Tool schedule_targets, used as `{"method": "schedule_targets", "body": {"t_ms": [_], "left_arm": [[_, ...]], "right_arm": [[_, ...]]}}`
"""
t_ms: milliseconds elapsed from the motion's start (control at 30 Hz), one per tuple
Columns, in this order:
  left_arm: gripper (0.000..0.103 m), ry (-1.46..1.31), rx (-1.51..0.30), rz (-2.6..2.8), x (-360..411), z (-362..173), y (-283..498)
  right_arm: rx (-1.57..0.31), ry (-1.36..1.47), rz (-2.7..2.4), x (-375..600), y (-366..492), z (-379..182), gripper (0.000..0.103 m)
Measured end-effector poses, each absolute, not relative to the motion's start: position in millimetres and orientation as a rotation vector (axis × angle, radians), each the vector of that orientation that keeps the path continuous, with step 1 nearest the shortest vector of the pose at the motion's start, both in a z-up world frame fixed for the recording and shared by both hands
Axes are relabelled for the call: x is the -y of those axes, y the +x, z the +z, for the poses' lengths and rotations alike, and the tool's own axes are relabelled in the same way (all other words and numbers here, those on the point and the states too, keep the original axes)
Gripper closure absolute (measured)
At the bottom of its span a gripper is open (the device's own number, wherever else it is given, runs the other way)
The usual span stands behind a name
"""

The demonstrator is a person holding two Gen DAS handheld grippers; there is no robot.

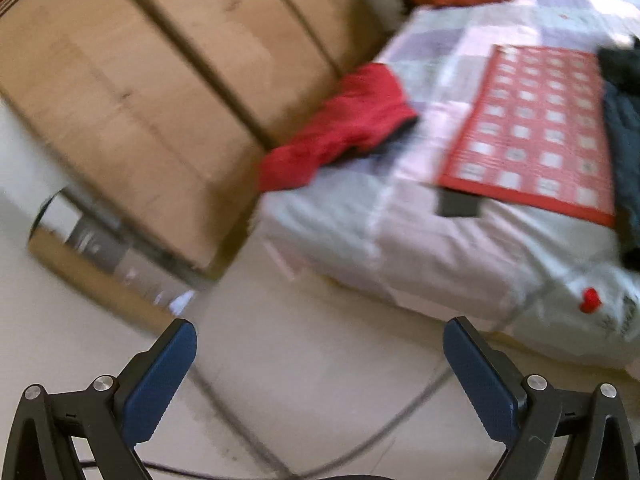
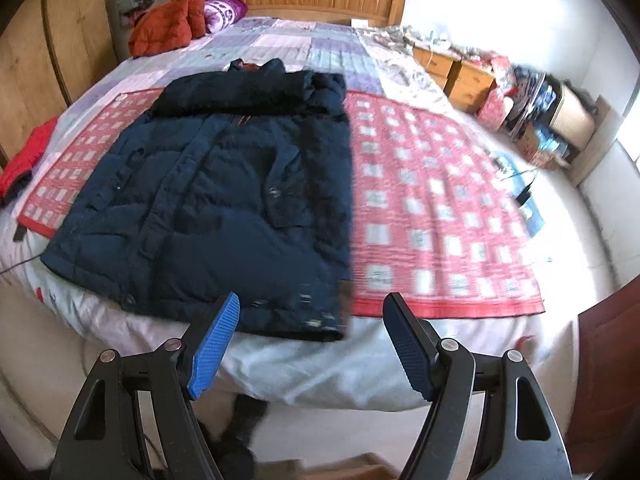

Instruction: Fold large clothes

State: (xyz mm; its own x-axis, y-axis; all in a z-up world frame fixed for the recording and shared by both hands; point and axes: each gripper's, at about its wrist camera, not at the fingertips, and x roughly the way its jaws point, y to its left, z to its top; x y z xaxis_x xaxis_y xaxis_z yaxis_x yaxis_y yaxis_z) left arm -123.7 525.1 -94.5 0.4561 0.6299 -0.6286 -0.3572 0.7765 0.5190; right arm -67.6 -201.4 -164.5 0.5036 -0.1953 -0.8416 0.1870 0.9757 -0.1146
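The dark blue jacket (image 2: pixel 224 200) fills the centre of the right wrist view, lying flat on a red checked mat (image 2: pixel 432 208) spread over the bed (image 2: pixel 320 368). Its right-hand side looks already turned inward, giving a straight edge down the middle of the frame, probably so the bulk narrows for a later fold. The right gripper (image 2: pixel 312 344) sits at the lower middle, jaws spread with nothing between them, above the hem at the bed's foot. In the blurred left wrist view the jacket (image 1: pixel 624 152) shows only at the right edge; the left gripper (image 1: pixel 320 376), lower centre, is also spread and empty, over bare floor (image 1: pixel 312 360). A red garment (image 1: pixel 340 128) lies at the bed's edge beside a wooden wardrobe (image 1: pixel 160 80)
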Motion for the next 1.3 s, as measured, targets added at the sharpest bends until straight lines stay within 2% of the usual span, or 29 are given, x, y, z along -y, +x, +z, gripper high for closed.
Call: {"method": "schedule_targets", "body": {"t_ms": [100,333,500,633,833,933,1067,1300], "left_arm": [[0.001,0.338,-0.886,0.682,-539.6,-68.2,-137.5],[0.001,0.318,-0.83,0.781,-550.3,-21.9,-152.3],[0.001,0.26,-0.812,0.749,-536.4,-35.4,-131.8],[0.001,0.27,-0.818,0.584,-490.3,-84.2,-90.0],[0.001,0.282,-0.871,0.285,-391.3,-200.4,-12.7],[0.001,0.327,-0.903,0.198,-348.0,-264.9,19.2],[0.001,0.373,-0.946,0.145,-316.7,-325.0,47.1],[0.001,0.365,-0.955,0.123,-305.6,-371.4,68.1]], "right_arm": [[-1.026,-0.065,-0.317,232.7,-89.7,-125.1,0.025],[-0.918,-0.198,-0.609,323.1,-140.7,1.6,0.025],[-0.855,-0.246,-0.647,340.9,-150.1,23.1,0.017],[-0.878,-0.132,-0.565,328.5,-136.5,-23.3,0.017],[-0.955,0.017,-0.384,272.4,-103.3,-134.5,0.017],[-0.962,0.054,-0.335,245.9,-91.6,-169.3,0.017],[-0.978,0.061,-0.289,219.6,-80.5,-207.9,0.018],[-1.014,0.089,-0.308,212.7,-78.5,-256.8,0.017]]}}
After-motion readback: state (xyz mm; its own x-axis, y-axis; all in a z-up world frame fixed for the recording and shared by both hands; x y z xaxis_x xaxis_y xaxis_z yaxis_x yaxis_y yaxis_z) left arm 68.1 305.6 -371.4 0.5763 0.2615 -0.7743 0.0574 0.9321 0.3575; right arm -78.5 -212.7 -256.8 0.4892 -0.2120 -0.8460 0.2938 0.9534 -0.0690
